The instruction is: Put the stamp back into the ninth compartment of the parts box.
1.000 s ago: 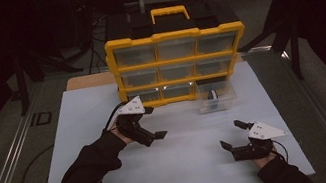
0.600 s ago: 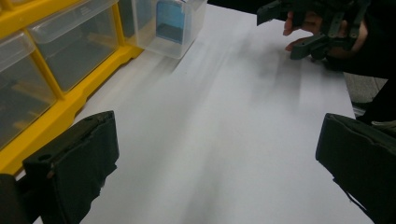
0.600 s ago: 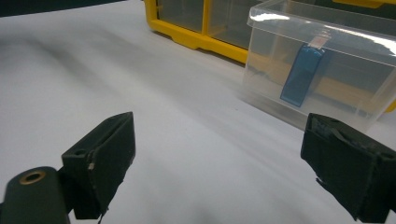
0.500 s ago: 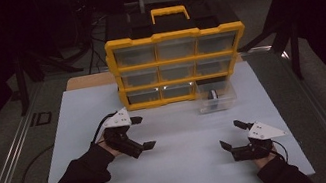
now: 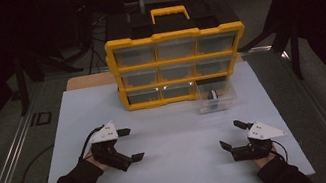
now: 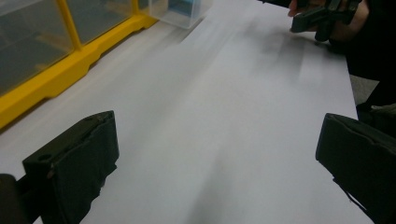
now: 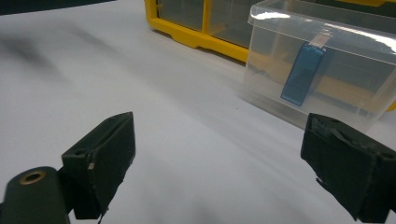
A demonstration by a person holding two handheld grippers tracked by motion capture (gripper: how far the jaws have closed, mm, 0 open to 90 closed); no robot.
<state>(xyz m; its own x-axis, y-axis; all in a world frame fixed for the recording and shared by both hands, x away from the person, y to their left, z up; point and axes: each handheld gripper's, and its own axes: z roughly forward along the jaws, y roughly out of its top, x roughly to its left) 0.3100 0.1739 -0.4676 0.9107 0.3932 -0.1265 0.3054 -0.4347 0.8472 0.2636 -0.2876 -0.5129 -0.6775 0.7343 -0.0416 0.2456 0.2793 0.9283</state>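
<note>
While the room beyond the bench (image 5: 103,107) sits in near darkness, with stands and frames back there too dim to make out, the white top is lit well enough to follow. Motion blur smears the left gripper view, so the surface there reads as streaks. Up at its far edge the clear drawer (image 6: 180,11) is cut off by the frame, just a corner and a hint of blue.

Now that clear drawer (image 5: 215,96) stands out on the bench, pulled from the cabinet and resting just in front of its lower right corner. From the right gripper view the clear drawer (image 7: 322,60) is see-through plastic with a bright rim, and a blue label (image 7: 302,74) stands inside its front wall. A small dark object (image 5: 212,96) sits in it; what it is I cannot tell.

Left hand-held gripper (image 5: 127,145), jaws wide apart, nothing between them, low over the bench at the near left. Right hand-held gripper (image 5: 229,134), jaws also spread and empty, at the near right, well short of the drawer.

Behind it all stands the yellow cabinet (image 5: 178,61), rows of clear drawers, black top, yellow handle (image 5: 169,13). Open white bench lies between both tools and the drawer.
</note>
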